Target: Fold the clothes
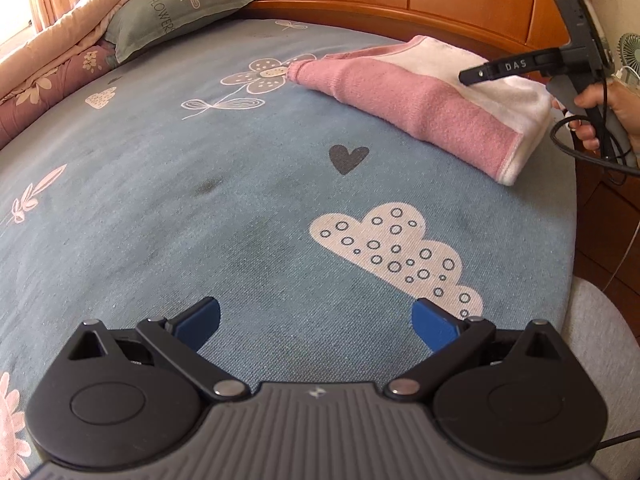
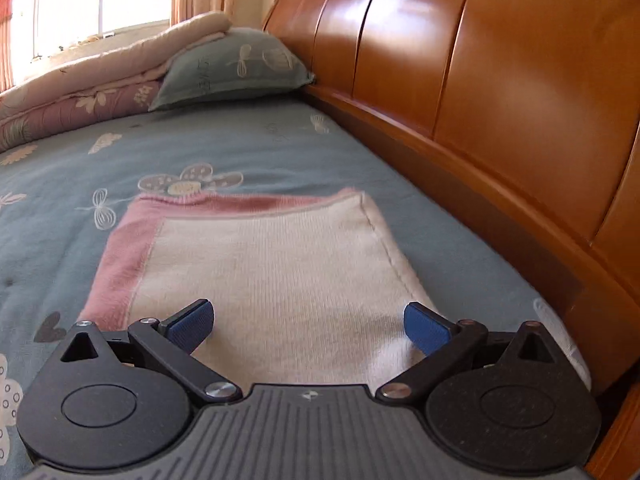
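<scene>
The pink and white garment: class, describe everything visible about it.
The pink and white garment is a soft, knitted-looking piece, folded into a compact rectangle, a white panel on top and pink along one side. It lies flat on the blue patterned bedsheet near the wooden headboard. The open right gripper is over its white end.

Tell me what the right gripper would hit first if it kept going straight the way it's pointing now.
Probably the folded pink and white garment. The right gripper has its jaws open right over the white panel, seemingly low above it, so it would likely brush that cloth first. Beyond it lies only the blue bedsheet, then the pillow.
</scene>
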{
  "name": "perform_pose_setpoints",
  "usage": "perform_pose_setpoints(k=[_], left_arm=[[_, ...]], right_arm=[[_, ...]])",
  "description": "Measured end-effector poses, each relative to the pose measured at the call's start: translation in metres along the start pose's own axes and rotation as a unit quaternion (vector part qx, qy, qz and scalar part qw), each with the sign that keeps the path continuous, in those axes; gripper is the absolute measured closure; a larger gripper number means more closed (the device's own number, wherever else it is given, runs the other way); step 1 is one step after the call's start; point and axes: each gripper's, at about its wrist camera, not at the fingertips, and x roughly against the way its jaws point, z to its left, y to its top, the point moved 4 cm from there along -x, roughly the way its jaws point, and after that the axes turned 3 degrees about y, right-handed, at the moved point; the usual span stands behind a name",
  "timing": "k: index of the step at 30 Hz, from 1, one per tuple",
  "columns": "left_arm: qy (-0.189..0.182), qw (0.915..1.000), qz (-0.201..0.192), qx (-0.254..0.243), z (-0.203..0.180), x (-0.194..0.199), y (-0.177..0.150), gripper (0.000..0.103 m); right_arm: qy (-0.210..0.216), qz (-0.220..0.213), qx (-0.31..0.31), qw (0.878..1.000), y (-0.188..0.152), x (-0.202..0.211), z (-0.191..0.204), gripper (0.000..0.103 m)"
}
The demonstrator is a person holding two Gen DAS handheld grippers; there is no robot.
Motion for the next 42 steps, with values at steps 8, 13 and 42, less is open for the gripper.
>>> perform_pose_setpoints(k=[8,13,42], left_arm=[[0.017,0.9992,-0.035,0.014,-0.002,0.013,0.01,0.001],[0.037,0.9964,-0.064,0.042,0.0,0.028,0.012,0.001],[0.01,0.992,-0.083,0.095,-0.058,0.077,0.019,0.001]], right_arm=[[0.033,-0.034,0.038,0.998,-0.001,0.044,0.034,0.0],[0.041,0.007,0.023,0.999,-0.008,0.057,0.046,0.0],[0.078,0.051,-0.018,0.995,-0.081,0.164,0.101,0.0]])
